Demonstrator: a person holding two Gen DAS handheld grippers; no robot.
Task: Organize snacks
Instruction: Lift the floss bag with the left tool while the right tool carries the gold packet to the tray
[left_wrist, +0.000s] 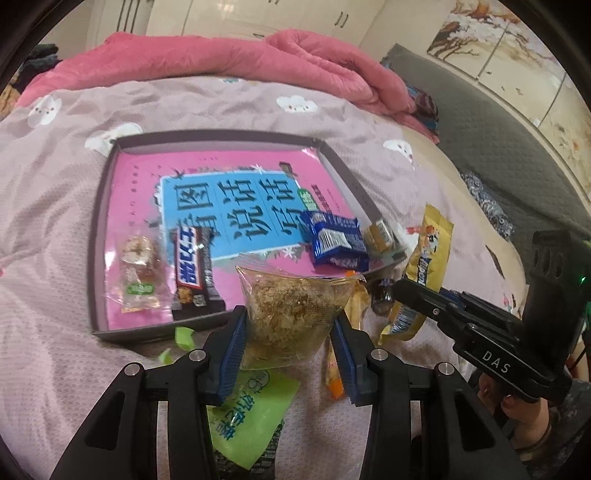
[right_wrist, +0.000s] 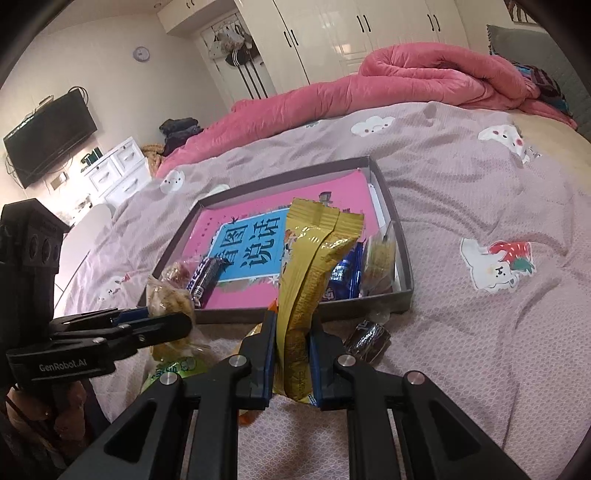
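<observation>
Two hand-held tools are working over a bed (right_wrist: 461, 192) covered in a mauve sheet with cartoon patches. In the left wrist view, the left tool (left_wrist: 288, 339) sits at the lower middle of the frame, its blue pads pressed on either side of a clear bag of crumbly brown snack (left_wrist: 291, 314), which it holds up just in front of the near edge of the grey tray (left_wrist: 107, 206). The right tool (right_wrist: 293, 354), at the lower centre of the right wrist view, is clamped tight on a tall yellow snack packet (right_wrist: 317, 266) that stands upright between its pads, hiding part of the tray behind it.

The tray, at the centre of both views, is lined with a pink and blue printed sheet. Inside it, towards the left, lie a clear-wrapped pastry (left_wrist: 136, 266) and a dark chocolate bar (left_wrist: 195, 273) side by side; towards the right are a blue packet (left_wrist: 338, 240) and a small gold-wrapped piece (left_wrist: 380, 236).

A green packet (left_wrist: 247, 413) lies on the bed under the left tool. A rumpled pink quilt (right_wrist: 369, 88) fills the far side of the bed.
</observation>
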